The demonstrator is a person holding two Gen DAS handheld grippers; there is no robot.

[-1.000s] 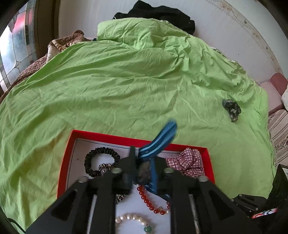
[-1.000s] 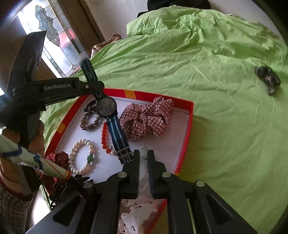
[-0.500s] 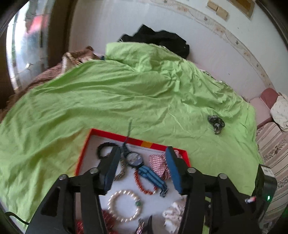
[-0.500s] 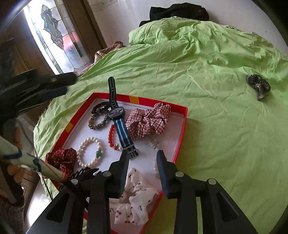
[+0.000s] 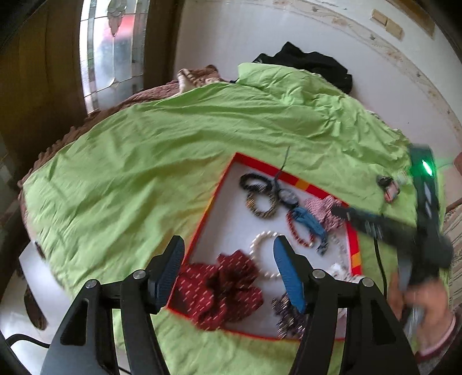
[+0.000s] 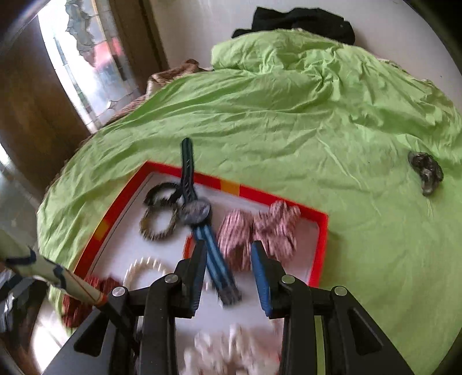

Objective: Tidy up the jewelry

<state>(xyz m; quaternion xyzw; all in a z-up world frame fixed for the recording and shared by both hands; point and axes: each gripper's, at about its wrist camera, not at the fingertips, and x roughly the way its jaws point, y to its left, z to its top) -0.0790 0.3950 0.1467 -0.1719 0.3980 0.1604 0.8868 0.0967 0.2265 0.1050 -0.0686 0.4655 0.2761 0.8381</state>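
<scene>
A red-rimmed tray [image 5: 219, 202] [image 6: 322, 230] lies on the green bedsheet. In it lie a blue-strap watch [image 5: 288, 197] [image 6: 196, 212], a pearl bracelet [image 5: 261, 241] [image 6: 144, 266], a red bead bracelet [image 5: 297, 235], dark bracelets [image 6: 157, 220], a plaid scrunchie [image 6: 260, 228] and a dark red scrunchie [image 5: 219, 285]. My left gripper [image 5: 228, 272] is open and empty above the tray's near end. My right gripper [image 6: 229, 272] is open and empty over the watch strap; it also shows in the left wrist view [image 5: 375, 222].
A dark grey scrunchie [image 6: 426, 171] lies alone on the green sheet [image 6: 288, 115] to the right of the tray. A black garment [image 6: 300, 21] sits at the head of the bed by the white wall. A stained-glass window [image 5: 112, 49] and wooden frame stand at left.
My left gripper let go of the watch, which now lies in the tray, then pulled up and back to the left. My right gripper opened and moved over the tray.
</scene>
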